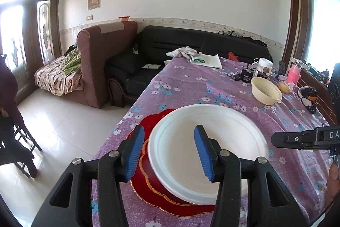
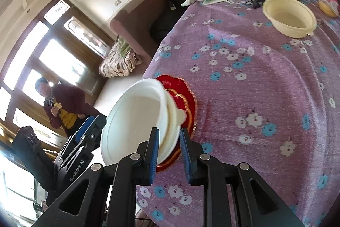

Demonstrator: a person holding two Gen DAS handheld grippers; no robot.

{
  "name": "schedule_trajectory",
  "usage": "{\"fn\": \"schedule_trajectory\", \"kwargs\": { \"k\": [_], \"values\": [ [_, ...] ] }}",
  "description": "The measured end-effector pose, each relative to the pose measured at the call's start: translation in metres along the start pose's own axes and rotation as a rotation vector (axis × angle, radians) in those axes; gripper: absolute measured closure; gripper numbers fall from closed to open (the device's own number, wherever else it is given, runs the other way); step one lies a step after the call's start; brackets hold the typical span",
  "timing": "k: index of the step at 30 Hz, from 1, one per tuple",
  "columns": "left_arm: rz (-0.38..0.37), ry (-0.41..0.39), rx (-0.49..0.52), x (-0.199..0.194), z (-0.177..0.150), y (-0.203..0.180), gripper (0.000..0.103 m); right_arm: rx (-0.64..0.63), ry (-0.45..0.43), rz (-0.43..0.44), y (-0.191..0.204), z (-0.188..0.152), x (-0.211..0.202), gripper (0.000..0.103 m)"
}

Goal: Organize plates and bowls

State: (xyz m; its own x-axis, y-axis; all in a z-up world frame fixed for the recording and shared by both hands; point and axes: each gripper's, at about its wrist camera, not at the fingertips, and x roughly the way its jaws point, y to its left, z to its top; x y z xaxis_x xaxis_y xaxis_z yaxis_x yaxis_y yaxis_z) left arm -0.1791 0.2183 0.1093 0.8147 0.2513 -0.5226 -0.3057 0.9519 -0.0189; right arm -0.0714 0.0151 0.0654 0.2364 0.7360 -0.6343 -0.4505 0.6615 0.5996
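Note:
A white plate (image 1: 204,152) (image 2: 131,118) lies on top of a cream dish with a small tab (image 2: 179,115), both on a red gold-rimmed plate (image 1: 153,122) (image 2: 182,90) near the table's left edge. My left gripper (image 1: 169,128) is open: one finger hangs over the red plate, the other over the white plate's middle, neither pressing. My right gripper (image 2: 170,130) (image 1: 276,139) is narrowly open at the white plate's opposite rim, its tips just off the edge. A cream bowl (image 1: 265,90) (image 2: 289,16) stands alone farther back on the right.
The purple flowered tablecloth (image 1: 191,82) (image 2: 255,82) drops off at the left, close to the plates. At the far end lie a cloth (image 1: 184,52), a white jar (image 1: 264,64), cables and a pink bottle (image 1: 293,73). A person in a dark red top (image 2: 63,103) stands by the door.

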Motion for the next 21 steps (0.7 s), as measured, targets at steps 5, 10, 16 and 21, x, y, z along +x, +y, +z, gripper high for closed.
{"fn": "schedule_trajectory", "kwargs": {
  "k": [5, 10, 16, 21],
  "values": [
    [-0.006, -0.012, 0.032, -0.007, 0.002, -0.016, 0.051, 0.037, -0.026, 0.005, -0.020, -0.001, -0.015, 0.080],
    [-0.017, -0.021, 0.062, -0.013, 0.005, -0.033, 0.050, 0.082, -0.054, 0.003, -0.047, -0.002, -0.031, 0.080],
    [-0.054, -0.026, 0.127, -0.019, 0.005, -0.071, 0.046, 0.151, -0.082, 0.000, -0.083, -0.003, -0.044, 0.080],
    [-0.130, -0.013, 0.214, -0.021, -0.006, -0.123, 0.038, 0.193, -0.103, 0.006, -0.109, -0.005, -0.053, 0.080]
  ]
}}
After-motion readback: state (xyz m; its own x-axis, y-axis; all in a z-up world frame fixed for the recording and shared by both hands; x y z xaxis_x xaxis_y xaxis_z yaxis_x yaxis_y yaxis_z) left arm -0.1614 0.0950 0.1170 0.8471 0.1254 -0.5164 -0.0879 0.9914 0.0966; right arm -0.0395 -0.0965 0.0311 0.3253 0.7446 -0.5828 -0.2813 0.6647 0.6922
